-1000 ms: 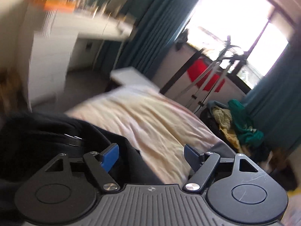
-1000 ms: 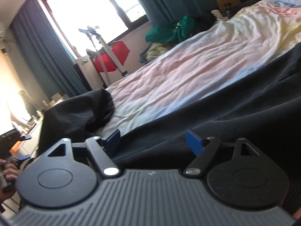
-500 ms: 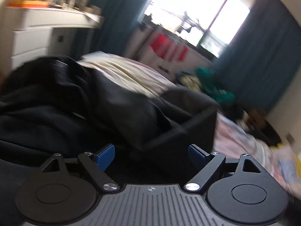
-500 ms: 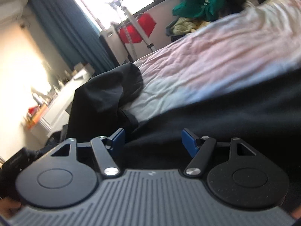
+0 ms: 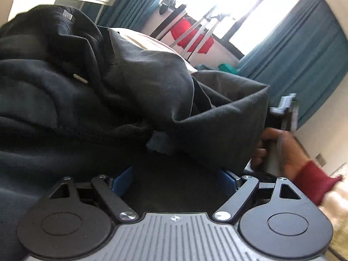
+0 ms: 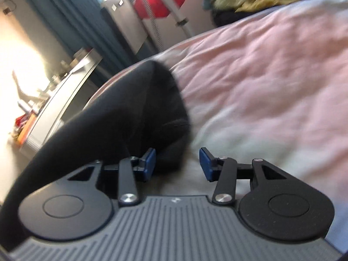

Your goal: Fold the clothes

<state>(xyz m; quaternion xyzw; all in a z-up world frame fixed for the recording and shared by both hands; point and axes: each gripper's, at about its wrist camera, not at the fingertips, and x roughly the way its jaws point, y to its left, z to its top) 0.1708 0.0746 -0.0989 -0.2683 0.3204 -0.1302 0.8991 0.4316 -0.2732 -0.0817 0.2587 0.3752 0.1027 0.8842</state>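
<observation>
Black clothes (image 5: 134,91) heaped on the bed (image 6: 271,76), near its edge. Soft, floppy, a bit heavy; best grabbed by a hem. Left gripper (image 5: 174,180) wide open over the cloth, squeezing nothing. Right gripper (image 6: 177,164) just been closing, half open, cloth edge between, not pinched.

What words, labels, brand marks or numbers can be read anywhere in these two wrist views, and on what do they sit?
None can be read.
Small square tag on the black garment, near its top fold: too small to read.
Small pale oval mark lower on the same garment: no letters legible.
Round emblem on each claw body: a symbol, not text.
Items on the white dresser: blurred, unreadable.
</observation>
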